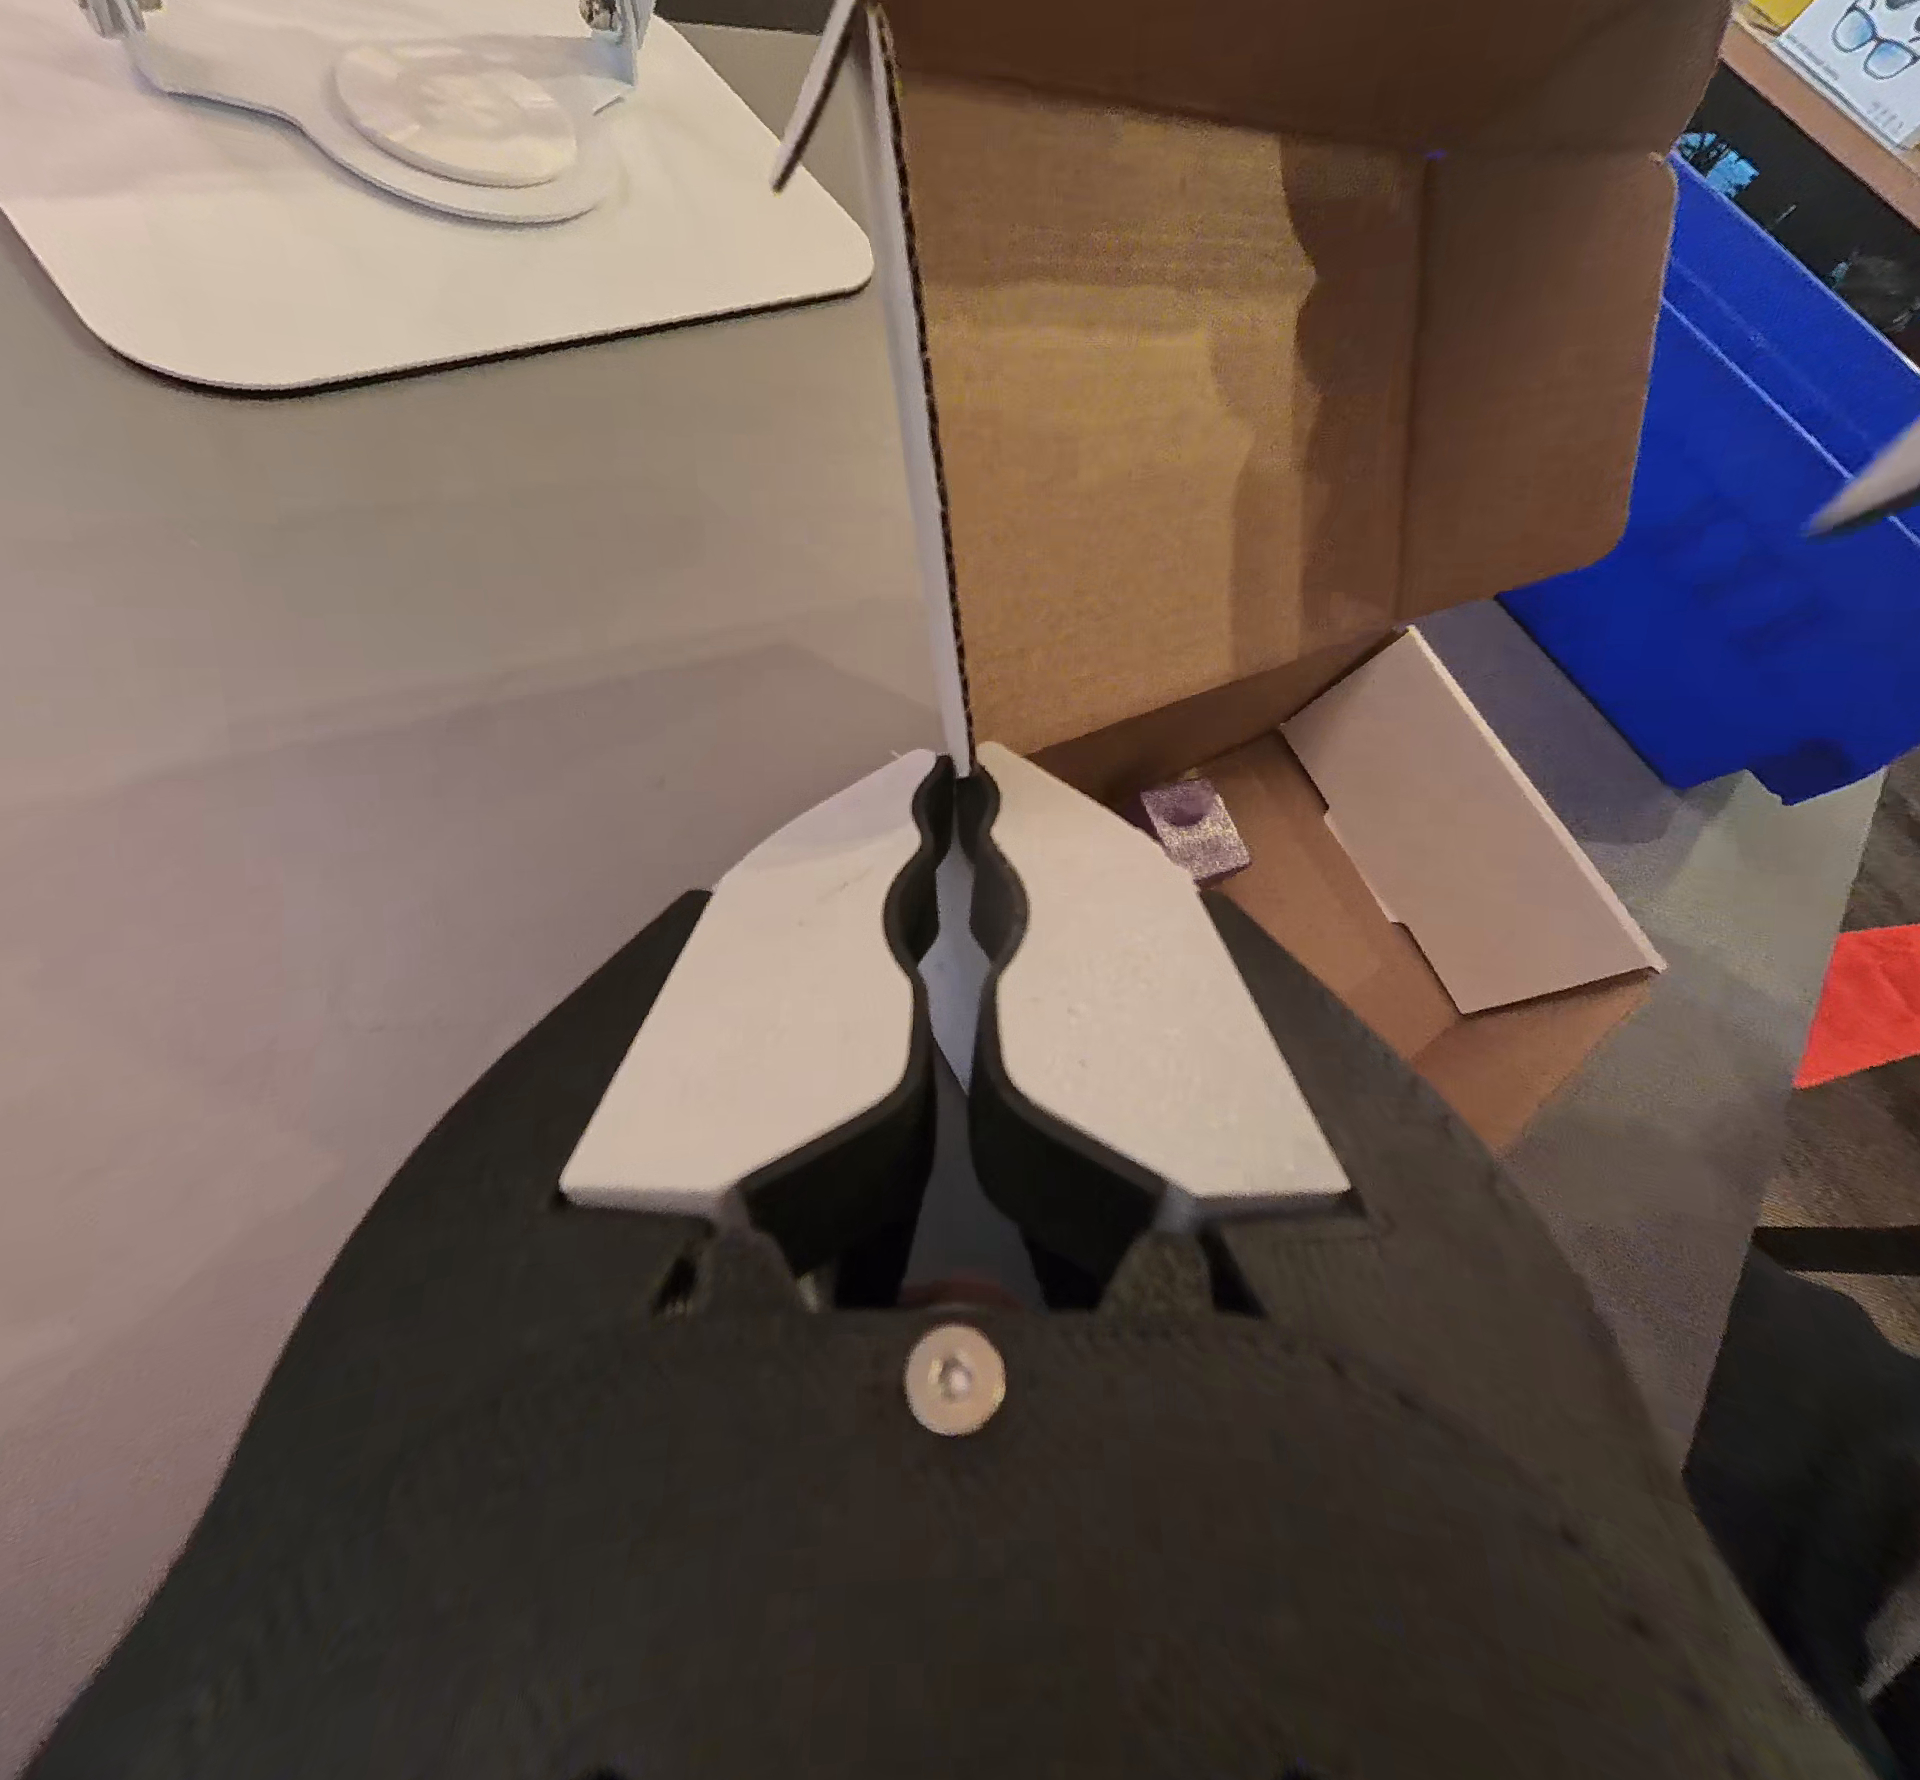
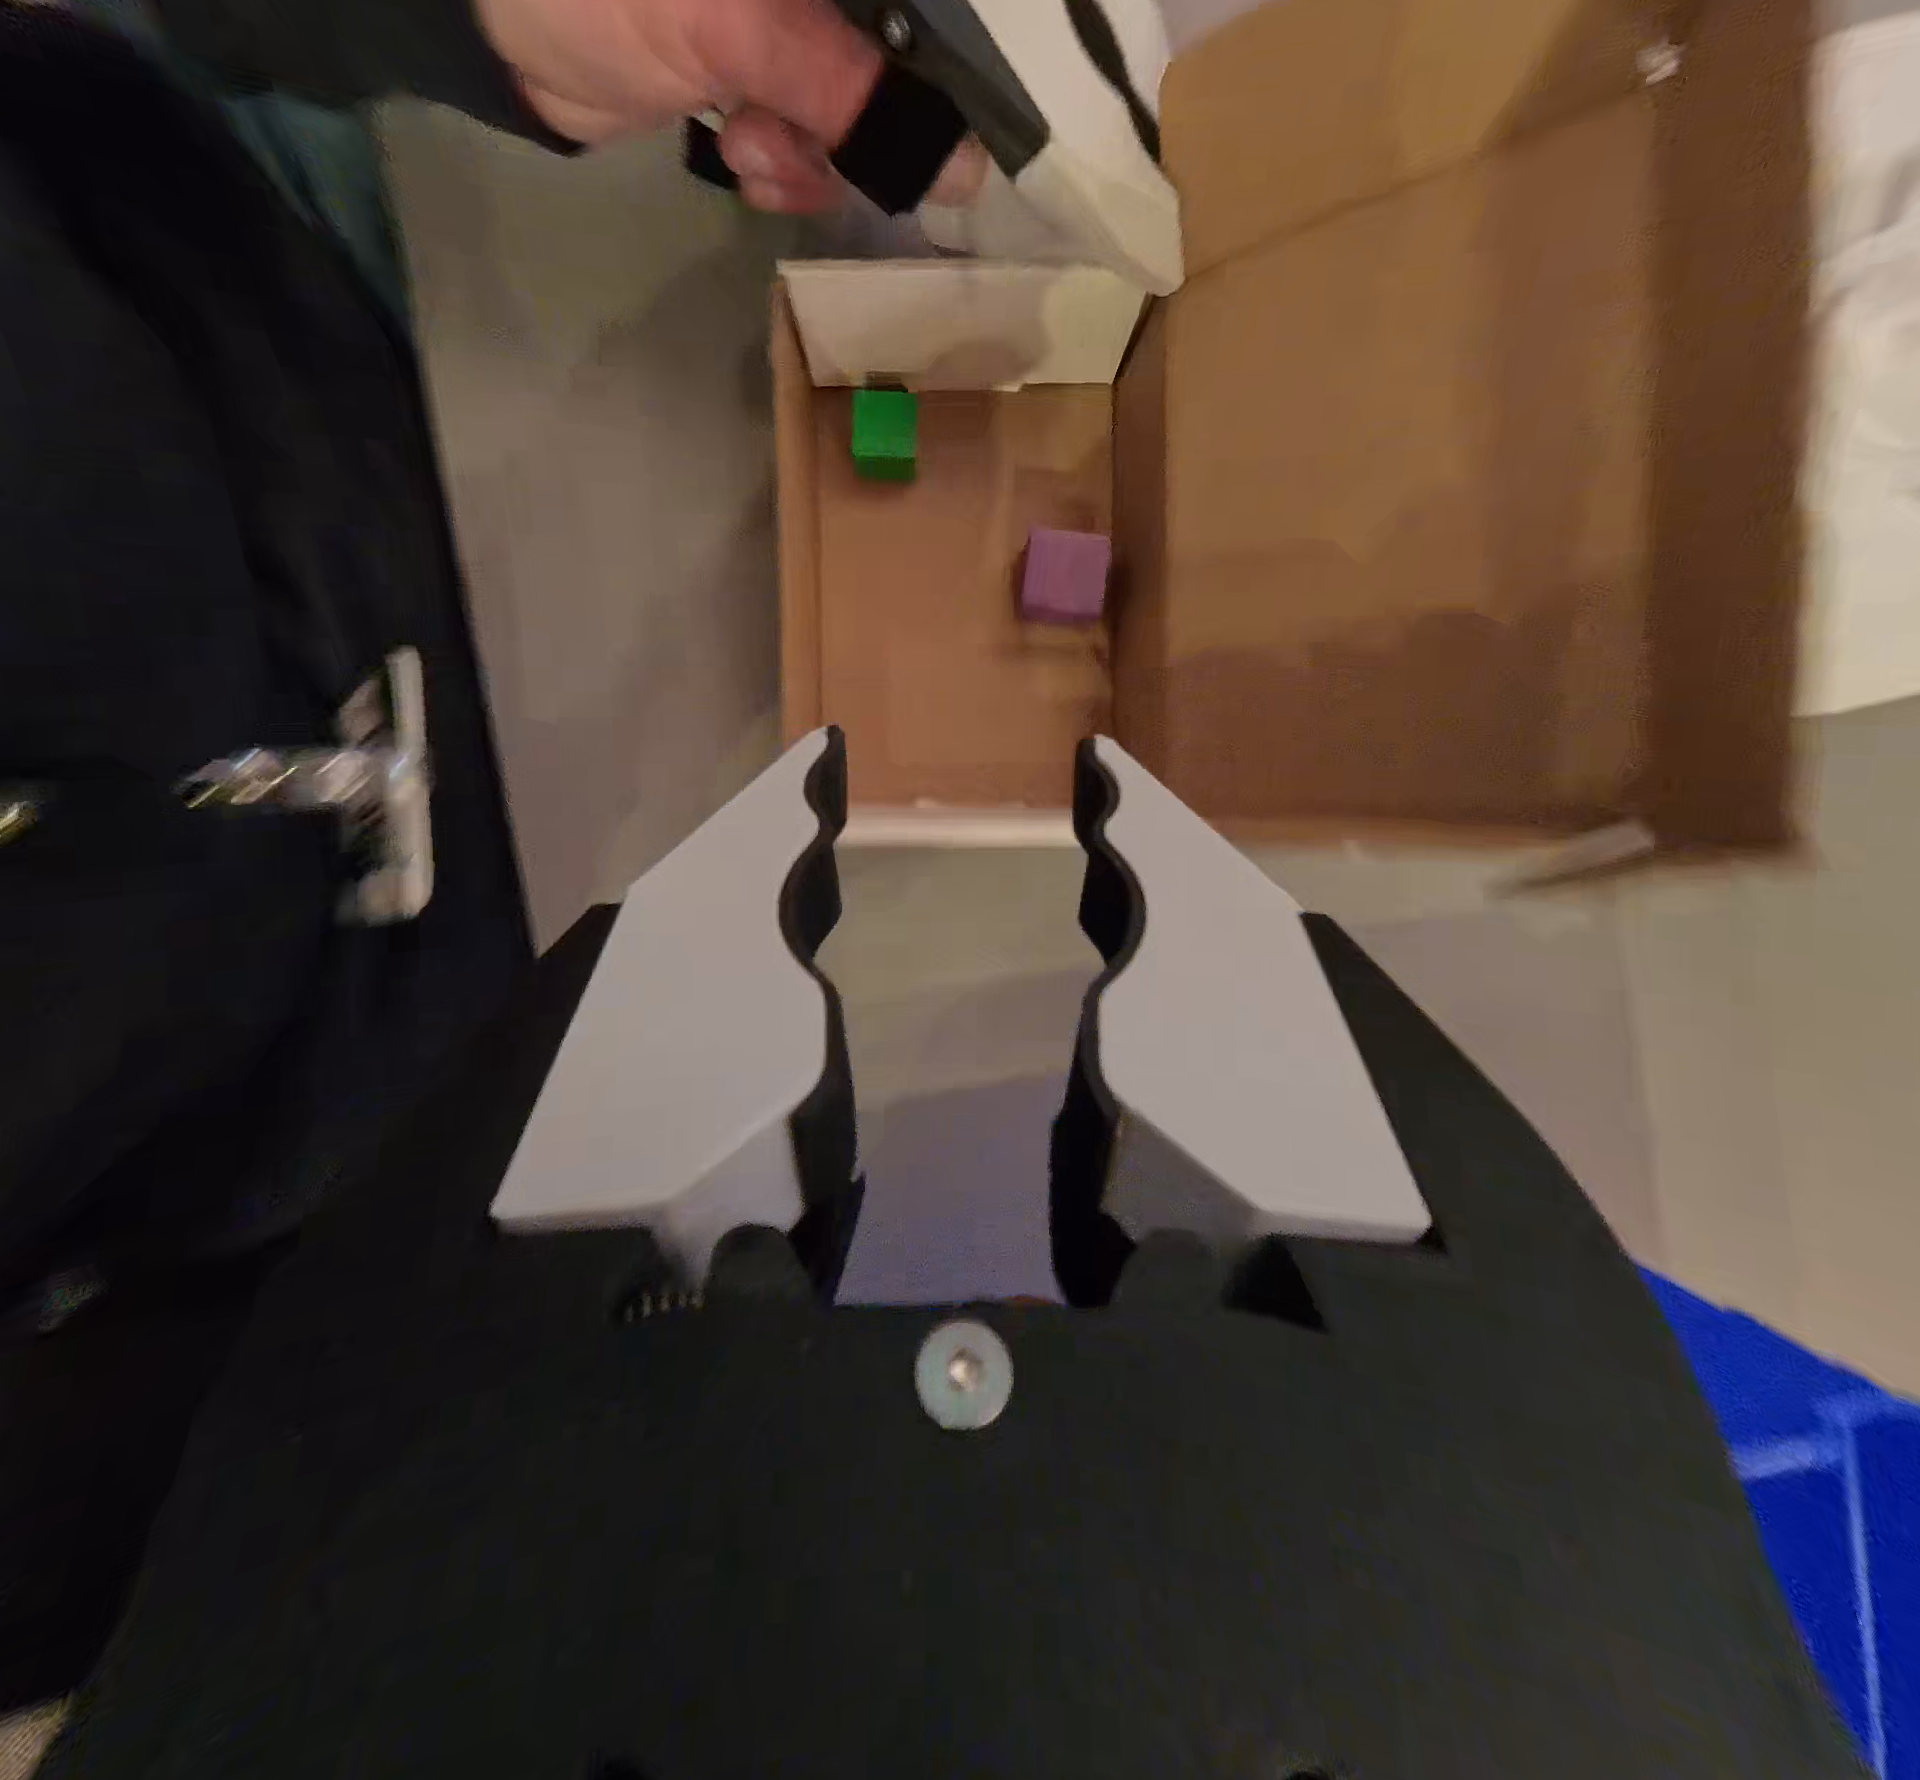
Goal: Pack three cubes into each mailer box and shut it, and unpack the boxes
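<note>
An open cardboard mailer box (image 2: 935,691) sits on the grey table, brown inside and white outside. Its lid (image 1: 1195,380) stands raised; it also shows in the right wrist view (image 2: 1455,483). My left gripper (image 1: 961,780) is shut on the lid's side edge, and it shows at the top of the right wrist view (image 2: 1153,265), held by a hand. Inside the box lie a green cube (image 2: 883,437) and a purple cube (image 2: 1062,575); the purple cube also shows in the left wrist view (image 1: 1195,826). My right gripper (image 2: 961,754) is open and empty, just in front of the box's near wall.
A white stand with a flat base (image 1: 416,203) sits on the table beyond the box. A blue bin (image 1: 1766,535) stands to the right, also seen in the right wrist view (image 2: 1818,1470). A red-orange piece (image 1: 1860,1003) lies at the right edge. A person's dark clothing (image 2: 208,691) fills the left.
</note>
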{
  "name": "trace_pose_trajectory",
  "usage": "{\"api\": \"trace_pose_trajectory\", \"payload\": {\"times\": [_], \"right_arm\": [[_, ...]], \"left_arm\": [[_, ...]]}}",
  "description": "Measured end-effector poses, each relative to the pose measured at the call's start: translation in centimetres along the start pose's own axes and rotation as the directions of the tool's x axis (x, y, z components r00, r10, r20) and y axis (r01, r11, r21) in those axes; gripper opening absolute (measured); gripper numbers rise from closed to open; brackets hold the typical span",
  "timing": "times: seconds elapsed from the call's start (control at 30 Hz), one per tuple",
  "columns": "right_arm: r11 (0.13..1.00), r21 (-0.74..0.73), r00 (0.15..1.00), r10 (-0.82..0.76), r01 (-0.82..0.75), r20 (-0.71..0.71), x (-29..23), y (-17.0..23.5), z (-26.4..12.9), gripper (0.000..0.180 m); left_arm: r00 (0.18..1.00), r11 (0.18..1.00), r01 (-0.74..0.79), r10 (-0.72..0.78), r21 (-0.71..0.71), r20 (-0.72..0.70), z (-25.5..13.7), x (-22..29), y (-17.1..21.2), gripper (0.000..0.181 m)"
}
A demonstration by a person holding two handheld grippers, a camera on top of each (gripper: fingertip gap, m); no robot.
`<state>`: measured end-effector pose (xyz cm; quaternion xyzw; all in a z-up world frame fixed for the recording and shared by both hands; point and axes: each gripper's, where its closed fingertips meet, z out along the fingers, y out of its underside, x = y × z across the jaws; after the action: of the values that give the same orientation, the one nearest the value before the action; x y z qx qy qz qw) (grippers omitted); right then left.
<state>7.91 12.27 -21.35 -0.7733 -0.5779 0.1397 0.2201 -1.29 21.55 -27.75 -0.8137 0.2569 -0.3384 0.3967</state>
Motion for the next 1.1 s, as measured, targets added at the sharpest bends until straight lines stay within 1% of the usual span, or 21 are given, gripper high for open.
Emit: {"api": "trace_pose_trajectory", "payload": {"times": [0.03,0.1,0.17,0.2,0.27,0.33,0.37,0.4,0.43,0.5,0.57,0.63,0.7,0.77,0.8,0.83,0.87,0.9,0.97,1.03,1.1], "right_arm": [[0.998,-0.056,1.0,0.0,-0.001,-0.01,0.2,0.0,2.5,0.044],[0.993,-0.113,0.999,0.013,-0.017,-0.032,0.8,-0.1,6.6,0.044],[0.986,-0.168,0.997,0.004,-0.018,-0.08,2.0,0.4,9.0,0.044],[0.985,-0.173,0.996,0.001,-0.017,-0.093,2.5,0.4,9.7,0.041],[0.98,-0.197,0.995,-0.006,-0.013,-0.098,2.7,0.3,10.9,0.04],[0.967,-0.256,0.994,-0.025,-0.004,-0.11,3.2,0.9,11.9,0.036],[0.962,-0.274,0.995,-0.01,-0.018,-0.102,3.3,1.3,12.4,0.036],[0.959,-0.281,0.996,0.013,-0.038,-0.092,3.3,1.5,12.9,0.034],[0.964,-0.262,0.997,0.021,-0.039,-0.071,3.2,1.2,13.2,0.026],[0.969,-0.244,0.998,0.021,-0.034,-0.056,3.0,1.0,13.1,0.026],[0.98,-0.197,0.999,0.005,-0.013,-0.04,2.7,0.2,11.9,0.026],[0.992,-0.127,1.0,-0.001,-0.002,-0.025,2.3,-0.7,9.0,0.026],[0.998,-0.063,0.998,-0.031,0.028,-0.054,2.7,-0.6,4.1,0.026],[0.996,-0.053,0.989,-0.076,0.069,-0.13,4.0,1.6,-1.9,0.026],[0.994,-0.076,0.979,-0.091,0.078,-0.18,5.1,3.7,-4.9,0.026],[0.988,-0.141,0.975,-0.085,0.057,-0.205,6.0,6.8,-7.6,0.026],[0.975,-0.213,0.972,-0.103,0.057,-0.212,6.6,10.1,-9.7,0.026],[0.966,-0.249,0.972,-0.12,0.068,-0.201,6.8,13.0,-11.2,0.026],[0.944,-0.327,0.986,-0.088,0.038,-0.139,6.7,18.7,-12.0,0.027],[0.888,-0.46,0.99,-0.067,0.003,-0.122,7.1,24.2,-11.6,0.027],[0.861,-0.509,0.996,-0.053,0.007,-0.077,7.0,27.5,-9.8,0.027]], "left_arm": [[1.0,1.0,0.006,-0.006,0.004,0.001,-0.1,0.0,0.0,0.0],[1.0,1.0,0.009,-0.009,0.007,0.007,-0.2,-0.2,0.0,0.0],[1.0,1.0,0.016,-0.016,0.009,0.012,-0.2,-0.4,0.1,0.0],[1.0,1.0,0.022,-0.022,0.011,0.009,-0.2,-0.4,0.1,0.0],[1.0,1.0,0.021,-0.021,0.009,0.005,-0.1,-0.3,0.0,0.0],[1.0,1.0,0.022,-0.022,0.008,0.006,0.0,-0.3,-0.1,0.0],[1.0,1.0,0.022,-0.022,0.009,0.004,0.0,-0.2,-0.1,0.001],[1.0,1.0,0.02,-0.02,0.009,0.003,0.1,-0.2,-0.2,0.001],[1.0,1.0,0.019,-0.019,0.008,0.009,0.1,-0.3,-0.1,0.001],[1.0,1.0,0.023,-0.023,0.011,0.004,0.0,-0.3,-0.1,0.001],[1.0,1.0,0.027,-0.027,0.016,0.006,-0.1,-0.4,-0.2,0.0],[0.999,0.999,0.031,-0.032,0.02,0.009,-0.2,-0.7,-0.4,0.0],[0.999,0.999,0.036,-0.036,0.024,0.012,-0.4,-0.9,-0.5,0.0],[0.999,0.999,0.045,-0.045,0.03,0.013,-0.6,-1.1,-0.6,0.0],[0.999,0.998,0.048,-0.048,0.031,0.014,-0.6,-1.2,-0.7,0.0],[0.999,0.998,0.049,-0.049,0.031,0.014,-0.6,-1.2,-0.7,0.0],[0.999,0.998,0.05,-0.051,0.029,0.013,-0.5,-1.2,-0.7,0.0],[0.999,0.998,0.05,-0.051,0.028,0.011,-0.5,-1.2,-0.7,0.0],[0.999,0.999,0.044,-0.044,0.022,0.006,-0.3,-1.0,-0.7,0.0],[0.999,0.999,0.029,-0.03,0.017,0.012,-0.1,-1.0,-0.8,0.0],[0.999,0.999,0.027,-0.028,0.018,0.02,-0.1,-1.2,-0.9,0.0]]}}
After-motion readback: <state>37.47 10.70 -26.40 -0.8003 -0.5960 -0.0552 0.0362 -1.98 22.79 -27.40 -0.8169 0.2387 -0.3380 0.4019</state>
